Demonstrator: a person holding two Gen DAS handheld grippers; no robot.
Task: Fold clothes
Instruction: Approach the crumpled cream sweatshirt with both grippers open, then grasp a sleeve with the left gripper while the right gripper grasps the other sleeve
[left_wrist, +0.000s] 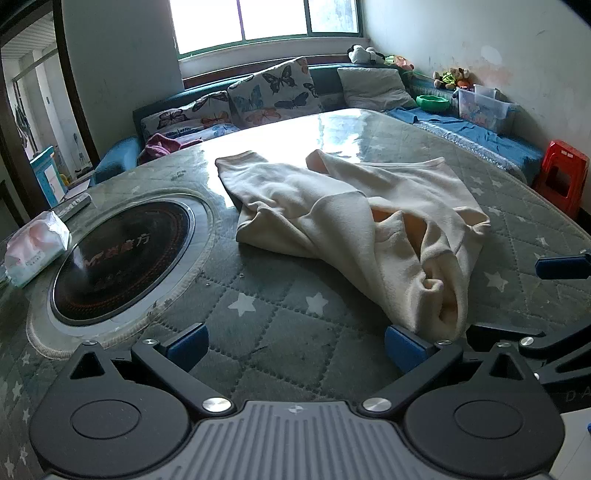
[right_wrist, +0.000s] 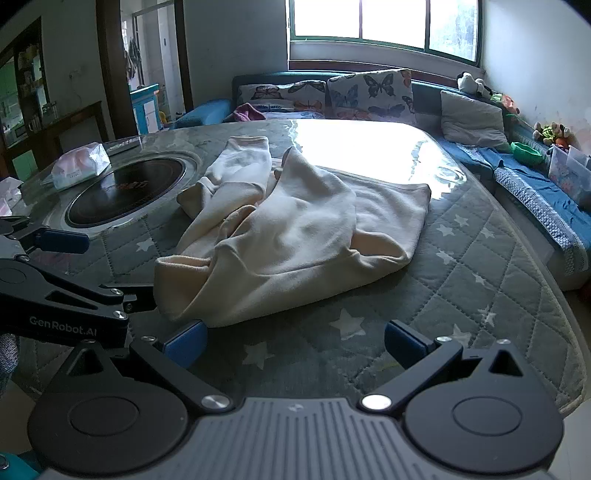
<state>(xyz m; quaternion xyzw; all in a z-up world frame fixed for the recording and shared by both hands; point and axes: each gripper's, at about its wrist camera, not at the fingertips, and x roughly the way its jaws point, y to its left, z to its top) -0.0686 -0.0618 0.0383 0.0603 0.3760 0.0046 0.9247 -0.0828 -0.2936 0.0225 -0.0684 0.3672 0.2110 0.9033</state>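
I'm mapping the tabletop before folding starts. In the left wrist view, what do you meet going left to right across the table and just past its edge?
Tissue pack → round black cooktop → cream garment → red stool beyond the table's right edge.

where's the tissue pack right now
The tissue pack sits at the table's far left in both views, beside the round black cooktop, well left of the cream garment.

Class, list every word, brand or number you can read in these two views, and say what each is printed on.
"GenRobot.AI": on the left gripper, along its black arm.
"D A": partial letters on the right gripper, cut off by the frame edge.
"方": last character on the round cooktop; the rest is blurred.
Tissue pack: print too small to read.
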